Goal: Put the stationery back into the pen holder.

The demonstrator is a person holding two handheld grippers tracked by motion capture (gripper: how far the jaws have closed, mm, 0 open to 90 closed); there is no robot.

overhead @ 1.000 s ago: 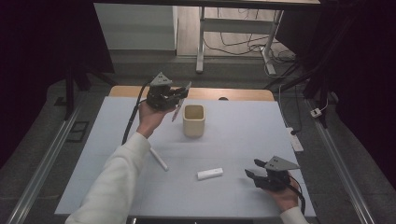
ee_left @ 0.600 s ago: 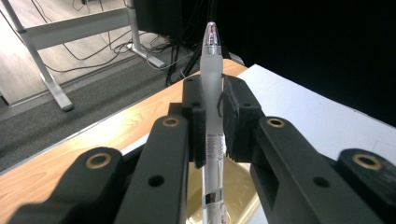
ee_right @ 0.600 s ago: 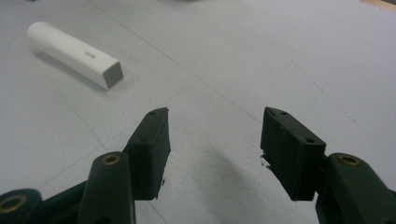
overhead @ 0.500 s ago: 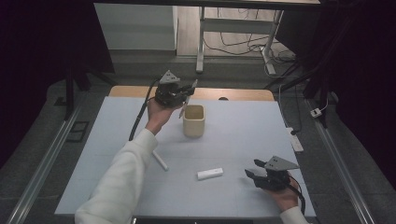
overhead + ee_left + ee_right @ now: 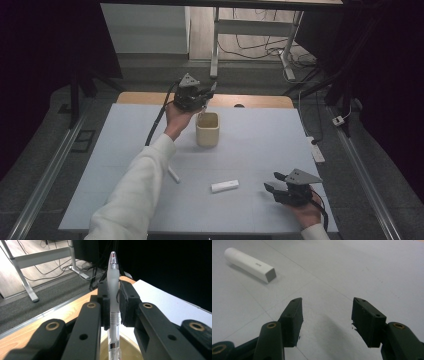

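My left gripper (image 5: 204, 99) is shut on a frosted white pen (image 5: 113, 272), which stands upright between the pads (image 5: 106, 298). It hovers just above the back left rim of a beige cup (image 5: 207, 129). In the left gripper view the pen's lower end hangs over the cup's opening (image 5: 127, 350). My right gripper (image 5: 280, 189) rests near the table's front right with its jaws open and nothing between them (image 5: 327, 312). A short white bar-shaped marker (image 5: 224, 186) lies to its left, also seen ahead in the right gripper view (image 5: 249, 263).
A second white pen (image 5: 173, 175) lies on the pale blue table mat (image 5: 260, 140), partly under the left sleeve. A wooden table edge (image 5: 260, 101) runs along the back. Desk legs and cables stand on the floor beyond.
The left hand has carried the pen to the right, from left of the cup to just over its rim. The right gripper has stayed where it was.
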